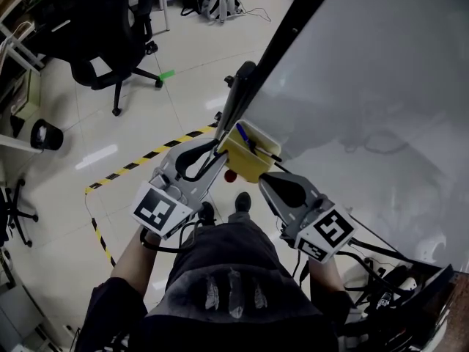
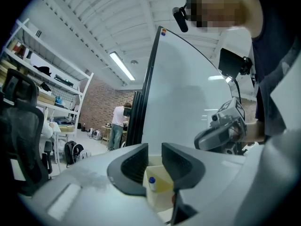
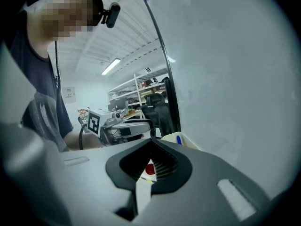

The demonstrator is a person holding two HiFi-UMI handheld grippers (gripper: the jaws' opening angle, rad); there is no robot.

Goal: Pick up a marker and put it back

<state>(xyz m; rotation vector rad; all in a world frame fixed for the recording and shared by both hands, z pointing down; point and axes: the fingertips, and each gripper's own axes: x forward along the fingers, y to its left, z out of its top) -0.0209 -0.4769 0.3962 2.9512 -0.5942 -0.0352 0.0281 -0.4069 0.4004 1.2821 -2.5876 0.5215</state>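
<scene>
A yellow marker tray [image 1: 245, 163] hangs on the whiteboard [image 1: 366, 86], with a blue marker [image 1: 241, 133] and a black marker [image 1: 267, 153] standing in it. A small red object [image 1: 230, 175] sits just under the tray. My left gripper [image 1: 215, 152] is at the tray's left side, open with nothing between its fingers. In the left gripper view the blue marker [image 2: 151, 181] stands in the tray [image 2: 162, 185] just beyond the left gripper [image 2: 154, 150]. My right gripper [image 1: 265, 180] is at the tray's near right corner, shut [image 3: 151, 142]. The red object [image 3: 150, 169] shows behind its jaws.
A black office chair [image 1: 110, 39] stands on the tiled floor at the far left, beside yellow-black floor tape [image 1: 146, 155]. Bags [image 1: 220, 2] lie near the far wall. The whiteboard's dark frame edge [image 1: 275, 46] runs up from the tray. Cables and gear [image 1: 388, 284] lie low right.
</scene>
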